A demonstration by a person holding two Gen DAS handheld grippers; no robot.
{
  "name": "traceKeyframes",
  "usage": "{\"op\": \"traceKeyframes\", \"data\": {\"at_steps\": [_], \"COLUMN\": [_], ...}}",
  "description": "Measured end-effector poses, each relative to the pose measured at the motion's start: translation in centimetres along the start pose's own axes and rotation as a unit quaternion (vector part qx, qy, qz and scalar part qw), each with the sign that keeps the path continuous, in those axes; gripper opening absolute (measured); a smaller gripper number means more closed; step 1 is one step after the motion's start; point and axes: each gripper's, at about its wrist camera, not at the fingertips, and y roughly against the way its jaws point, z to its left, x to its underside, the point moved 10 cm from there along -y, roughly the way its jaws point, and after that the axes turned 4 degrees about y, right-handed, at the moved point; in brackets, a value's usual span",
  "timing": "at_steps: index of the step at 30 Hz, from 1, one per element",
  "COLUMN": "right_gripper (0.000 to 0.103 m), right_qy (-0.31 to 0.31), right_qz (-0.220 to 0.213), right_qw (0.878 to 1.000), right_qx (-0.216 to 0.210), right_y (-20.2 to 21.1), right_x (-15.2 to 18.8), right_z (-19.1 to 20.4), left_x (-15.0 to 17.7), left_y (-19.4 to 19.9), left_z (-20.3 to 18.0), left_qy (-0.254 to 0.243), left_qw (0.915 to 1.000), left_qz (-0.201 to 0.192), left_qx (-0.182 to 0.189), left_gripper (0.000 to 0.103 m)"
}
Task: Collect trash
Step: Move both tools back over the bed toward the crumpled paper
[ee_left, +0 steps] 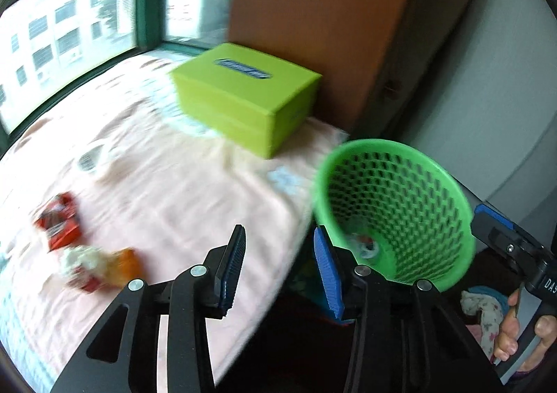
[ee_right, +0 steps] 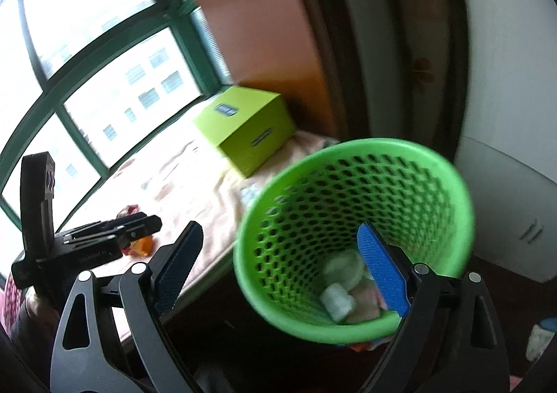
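Red wrappers (ee_left: 57, 220) lie left of the empty left hand-held gripper (ee_left: 278, 267).

Both wrist views look steeply down, close over the green basket (ee_left: 400, 205), sharing the bed (ee_right: 195, 184) and window (ee_left: 69, 27).

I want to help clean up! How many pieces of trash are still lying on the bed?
2 that I can make out: a red wrapper near the bed's left side, and an orange-and-white crumpled clump just in front of it. It's blurry, so the clump may be more than one piece.
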Motion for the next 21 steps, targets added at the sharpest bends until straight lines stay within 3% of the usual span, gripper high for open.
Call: {"op": "traceKeyframes", "data": {"at_steps": [12, 21], "right_gripper": [0.089, 0.089], "right_qy": [0.043, 0.066], "right_qz": [0.028, 0.057], "right_qw": [0.997, 0.993], "right_qx": [-0.053, -0.076], "right_y": [-3.6, -6.3], "right_x": [0.6, 1.9], "right_z": [7.4, 11.0], "left_x": [2.2, 4.0], "left_y": [1.5, 0.1], "left_z": [14.4, 19.5], "left_qy": [0.097, 0.132], "left_qw": [0.9905, 0.9839], "left_qz": [-0.006, 0.018], "left_qx": [-0.097, -0.119], "left_gripper": [0.046, 0.049]}}
